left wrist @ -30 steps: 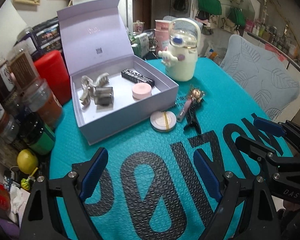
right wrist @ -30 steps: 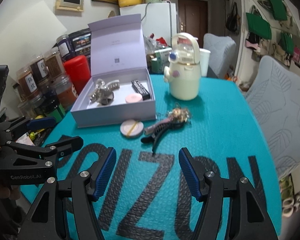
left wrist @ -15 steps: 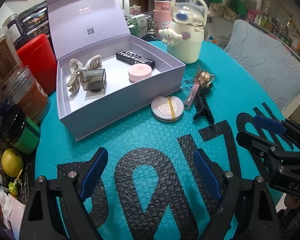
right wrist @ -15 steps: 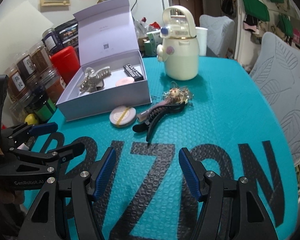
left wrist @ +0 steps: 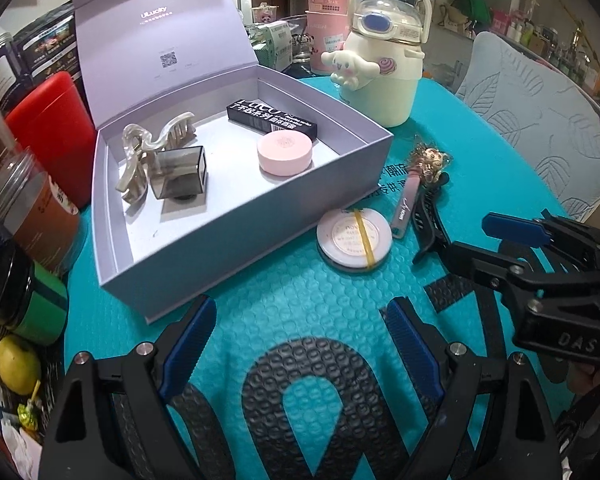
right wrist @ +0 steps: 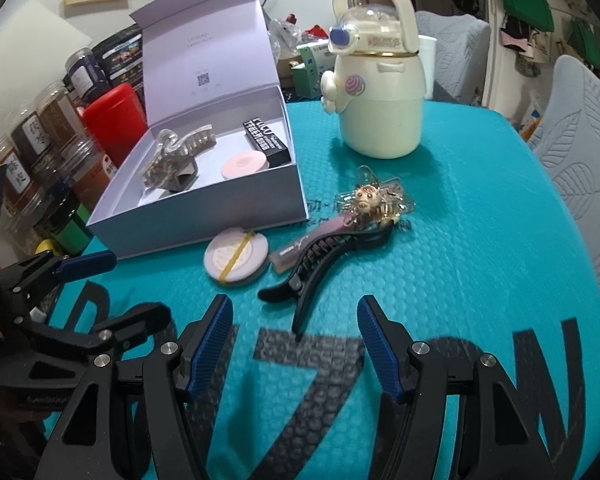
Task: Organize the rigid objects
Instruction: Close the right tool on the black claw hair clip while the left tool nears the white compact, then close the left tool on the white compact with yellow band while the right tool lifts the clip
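An open lilac box (left wrist: 236,248) (right wrist: 204,216) holds a pearly claw clip (left wrist: 148,152), a smoky square clip (left wrist: 182,172), a pink round case (left wrist: 285,153) and a black tube box (left wrist: 271,120). In front of the box lie a white round compact (left wrist: 354,237) (right wrist: 237,257) with a yellow band, a pink tube (left wrist: 407,204), a black hair clip (right wrist: 324,258) (left wrist: 428,220) and a gold charm clip (right wrist: 374,200). My left gripper (left wrist: 300,344) hovers open just short of the compact. My right gripper (right wrist: 296,336) is open, its fingers either side of the black clip's near tip, not touching it.
A cream cartoon bottle (left wrist: 382,68) (right wrist: 374,88) stands behind the loose items on the teal mat (left wrist: 300,300). Jars (left wrist: 32,216), a red canister (left wrist: 50,128) and a lemon (left wrist: 16,364) crowd the left edge. A grey cushioned chair (right wrist: 580,152) sits to the right.
Both grippers have come forward and lower toward the box and loose items, which now look bigger. The right gripper has closed in on the black hair clip. The jaws have kept their widths.
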Demonstrator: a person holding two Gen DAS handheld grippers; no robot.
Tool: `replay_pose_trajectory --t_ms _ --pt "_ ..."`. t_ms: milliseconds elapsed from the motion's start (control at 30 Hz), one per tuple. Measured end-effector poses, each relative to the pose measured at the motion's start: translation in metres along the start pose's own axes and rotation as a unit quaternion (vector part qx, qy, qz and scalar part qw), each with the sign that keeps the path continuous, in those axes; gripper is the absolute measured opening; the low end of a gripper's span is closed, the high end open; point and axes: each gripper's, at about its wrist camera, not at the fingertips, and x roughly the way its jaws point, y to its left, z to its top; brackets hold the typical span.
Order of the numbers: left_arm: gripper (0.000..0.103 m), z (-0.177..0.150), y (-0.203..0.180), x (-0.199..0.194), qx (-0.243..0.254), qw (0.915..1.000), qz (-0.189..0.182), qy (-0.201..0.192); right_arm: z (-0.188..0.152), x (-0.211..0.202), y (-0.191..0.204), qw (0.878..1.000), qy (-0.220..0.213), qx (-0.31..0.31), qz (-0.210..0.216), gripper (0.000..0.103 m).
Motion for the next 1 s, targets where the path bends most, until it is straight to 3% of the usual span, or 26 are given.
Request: replay_pose_trajectory --t_ms 300,467,667,1000 --pt "0.088 0.011 -0.001 0.014 0.008 0.9998 -0.02 0.006 0.016 0.03 -0.006 1.0 0.026 0.005 0.008 0.057" --pt "0.088 0.016 -0.008 0.023 0.015 0.9992 -0.036 0.011 0.014 0.039 -0.013 0.999 0.043 0.019 0.018 0.038" --pt "0.088 0.02 -0.02 0.035 0.021 0.9983 -0.05 0.021 0.008 0.033 -0.024 0.999 0.042 0.022 0.018 0.024" --pt "0.086 0.024 -0.035 0.051 0.018 0.9982 -0.049 0.027 -0.007 0.017 -0.05 0.998 0.039 0.04 0.007 0.024"
